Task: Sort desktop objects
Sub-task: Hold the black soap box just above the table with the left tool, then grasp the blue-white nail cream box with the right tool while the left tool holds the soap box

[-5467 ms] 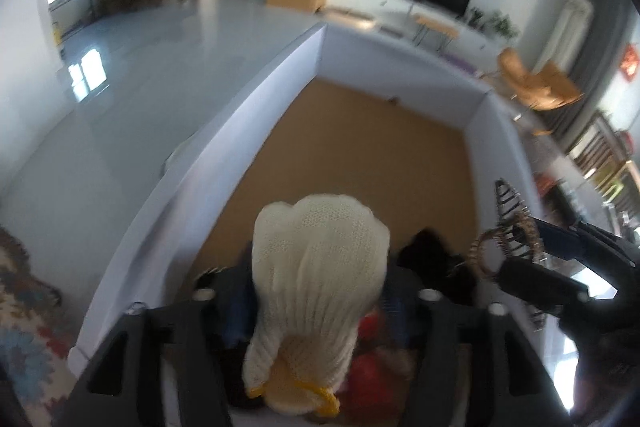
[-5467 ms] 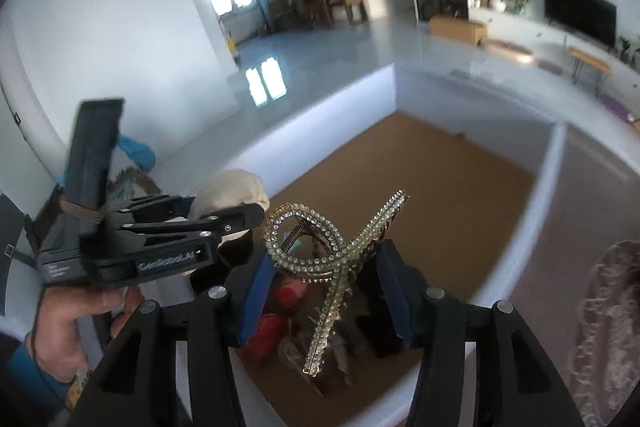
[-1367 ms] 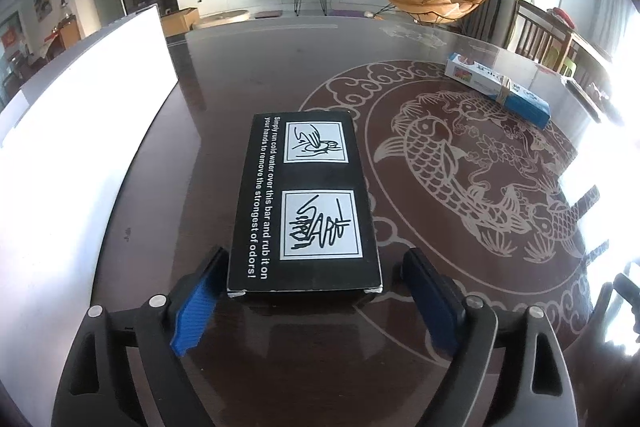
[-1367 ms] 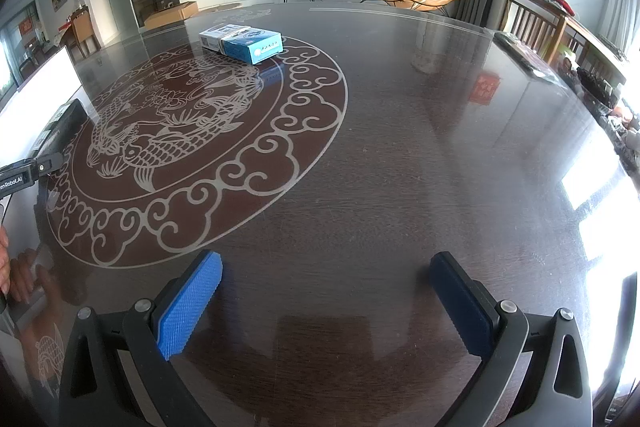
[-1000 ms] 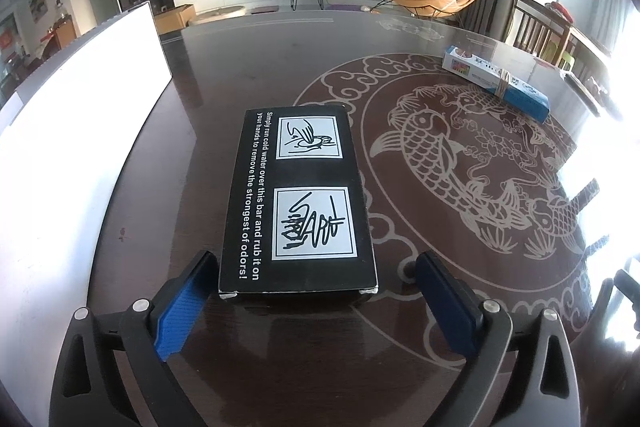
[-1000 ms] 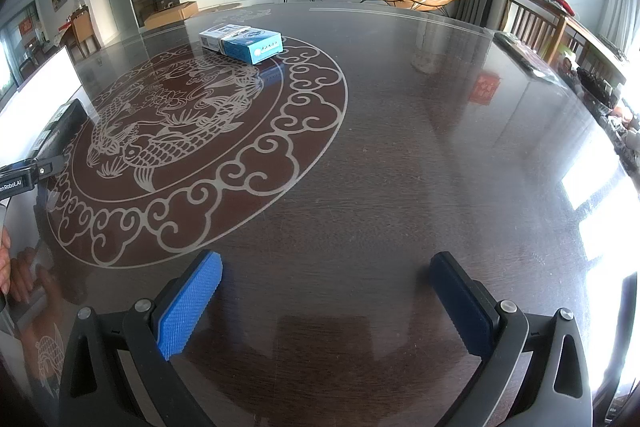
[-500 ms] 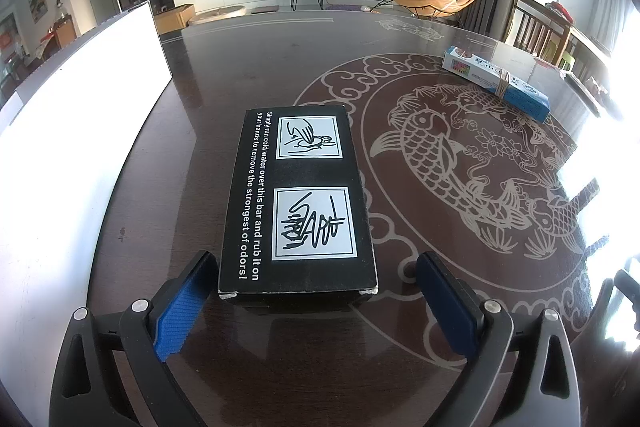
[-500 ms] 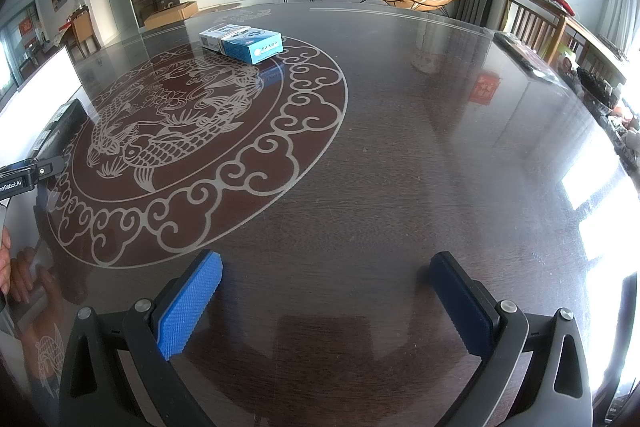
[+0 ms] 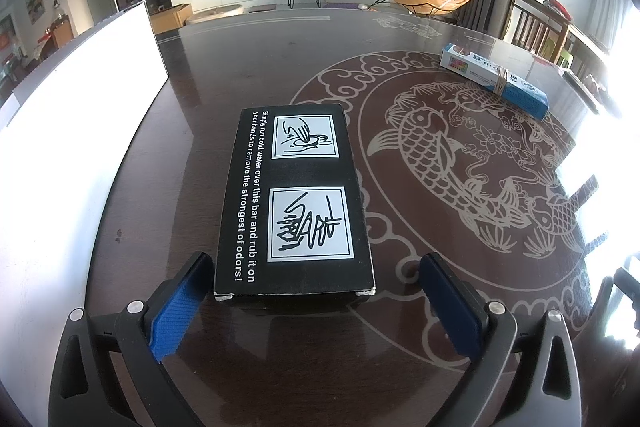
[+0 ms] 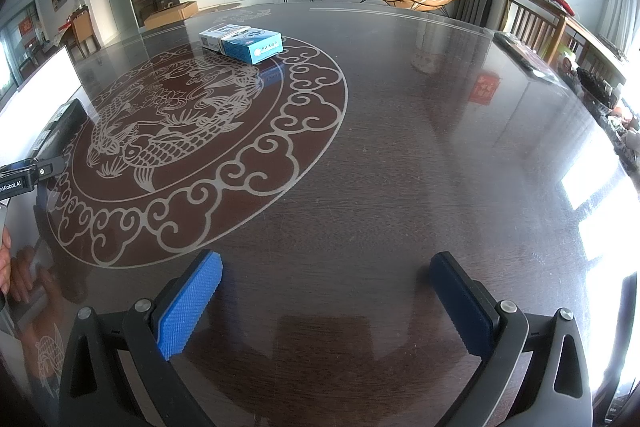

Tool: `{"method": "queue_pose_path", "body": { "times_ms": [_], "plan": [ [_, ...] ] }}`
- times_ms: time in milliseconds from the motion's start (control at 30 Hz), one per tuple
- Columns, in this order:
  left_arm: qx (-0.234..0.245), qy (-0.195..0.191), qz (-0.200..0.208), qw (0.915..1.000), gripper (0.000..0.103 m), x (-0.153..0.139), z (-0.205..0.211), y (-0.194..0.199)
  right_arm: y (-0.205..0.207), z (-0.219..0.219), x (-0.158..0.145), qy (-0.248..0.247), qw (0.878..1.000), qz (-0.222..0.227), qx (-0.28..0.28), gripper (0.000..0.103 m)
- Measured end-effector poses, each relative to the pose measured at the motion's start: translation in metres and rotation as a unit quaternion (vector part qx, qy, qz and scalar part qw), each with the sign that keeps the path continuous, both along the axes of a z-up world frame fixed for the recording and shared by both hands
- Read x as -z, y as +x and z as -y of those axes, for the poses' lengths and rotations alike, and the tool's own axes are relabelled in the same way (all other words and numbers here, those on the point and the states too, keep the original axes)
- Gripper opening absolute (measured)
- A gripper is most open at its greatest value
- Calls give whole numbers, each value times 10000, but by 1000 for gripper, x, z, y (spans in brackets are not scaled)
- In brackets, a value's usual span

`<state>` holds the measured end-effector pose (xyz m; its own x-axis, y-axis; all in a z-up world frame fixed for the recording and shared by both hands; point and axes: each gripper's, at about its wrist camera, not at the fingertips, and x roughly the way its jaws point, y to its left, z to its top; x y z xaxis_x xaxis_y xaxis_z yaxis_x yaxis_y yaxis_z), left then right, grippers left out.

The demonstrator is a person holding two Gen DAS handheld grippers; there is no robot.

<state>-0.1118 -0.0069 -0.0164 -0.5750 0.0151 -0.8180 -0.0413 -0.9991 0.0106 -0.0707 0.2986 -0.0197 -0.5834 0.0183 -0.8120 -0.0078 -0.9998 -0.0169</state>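
A black box with white lettering and two drawings lies flat on the dark table. My left gripper is open, its blue pads level with the box's near end, one on each side, not touching. A blue and white carton bundle held by a rubber band lies far right; it also shows in the right wrist view. My right gripper is open and empty over bare table. The black box shows at that view's left edge.
A white bin wall stands along the table's left side, close to the black box. The table has an inlaid fish and cloud ring. Chairs stand by the right edge. Glare washes out the far right.
In the last second nothing has visibly moved. Since 1.4 s ago my left gripper's jaws have opened a little wider around the black box's near end.
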Motion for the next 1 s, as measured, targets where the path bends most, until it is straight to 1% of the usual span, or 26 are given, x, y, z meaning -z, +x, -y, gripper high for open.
{"method": "queue_pose_path", "body": {
  "times_ms": [300, 400, 467, 533, 567, 600, 667, 767, 833, 1000],
  "plan": [
    [1, -3, -2, 10000, 103, 0, 0, 0, 0, 0, 0, -14, 10000, -1, -3, 103],
    [-4, -2, -5, 10000, 103, 0, 2, 0, -9, 8, -1, -130, 9995, 61, -274, 103],
    [-3, 0, -4, 10000, 103, 0, 2, -1, -31, 21, -6, -234, 9978, 116, -607, 103],
    [-2, 0, -4, 10000, 103, 0, 2, -1, -57, 37, -14, -163, 9966, 43, -804, 103],
    [-2, 1, -3, 10000, 103, 0, 2, -1, -78, 51, -21, 4, 9954, -63, -954, 103],
    [-2, 1, -4, 10000, 103, 0, 2, -1, -89, 60, -24, 130, 9946, -103, -1028, 103],
    [-2, 2, -5, 10000, 103, 0, 2, -1, -126, 83, -33, 505, 9913, -165, -1201, 103],
    [1, 1, -6, 10000, 103, 0, 2, -1, -169, 108, -39, 776, 9867, -161, -1421, 103],
    [5, 14, -2, 10000, 103, 0, 3, -1, -190, 122, -37, 913, 9833, -37, -1573, 103],
    [5, 17, -3, 10000, 103, 0, 3, -2, -225, 149, -12, 1119, 9731, 503, -1949, 103]
  ]
}}
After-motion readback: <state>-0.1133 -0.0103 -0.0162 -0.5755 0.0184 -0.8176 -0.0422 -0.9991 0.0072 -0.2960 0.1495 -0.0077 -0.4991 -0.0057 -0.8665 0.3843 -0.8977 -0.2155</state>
